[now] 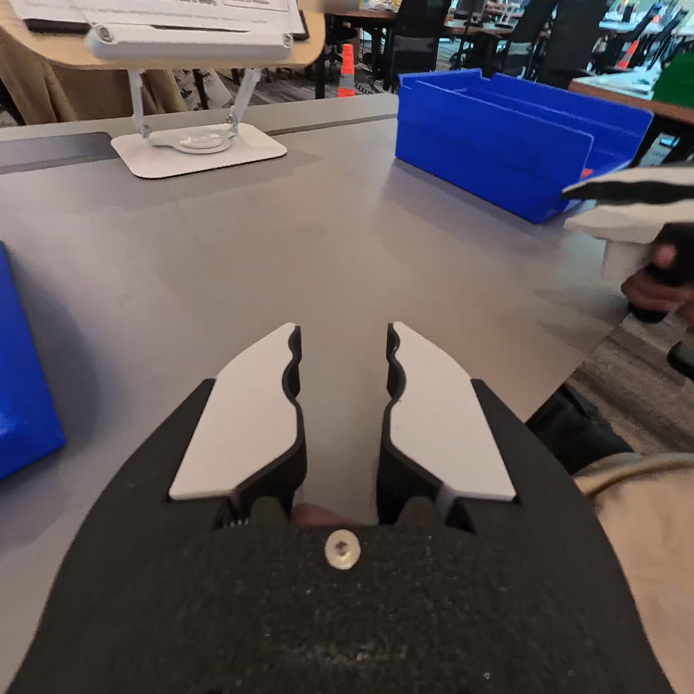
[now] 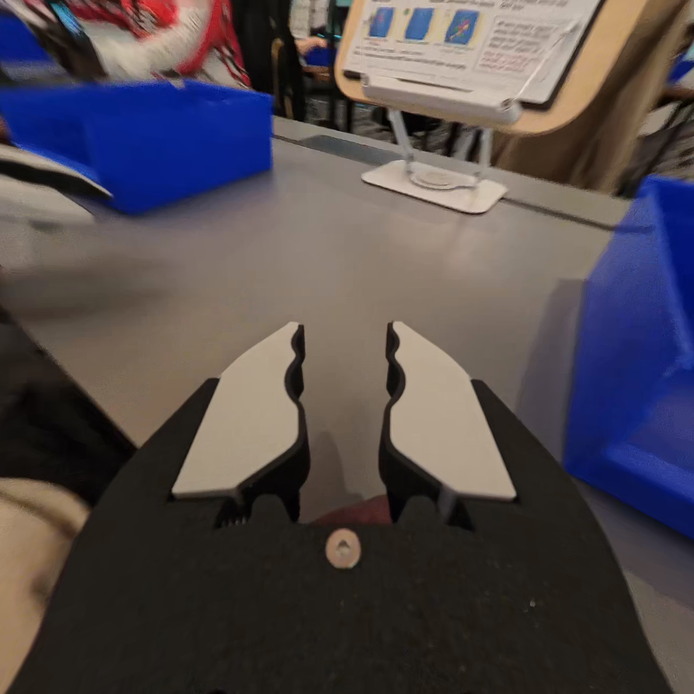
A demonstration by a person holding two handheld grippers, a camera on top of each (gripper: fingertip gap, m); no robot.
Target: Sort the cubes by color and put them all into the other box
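Both grippers' jaws spread, empty, blue boxes (image 1: 507, 142) well ahead, either side.

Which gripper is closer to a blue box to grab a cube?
Probably the right gripper: a blue box sits close beside it, open and empty. The left gripper faces bare table. No cubes are clearly visible.

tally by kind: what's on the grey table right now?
Blue boxes: 2
White stands holding an instruction sheet: 1
Cubes: one red speck at the far box, otherwise hidden
Total: 3 things, cubes uncounted
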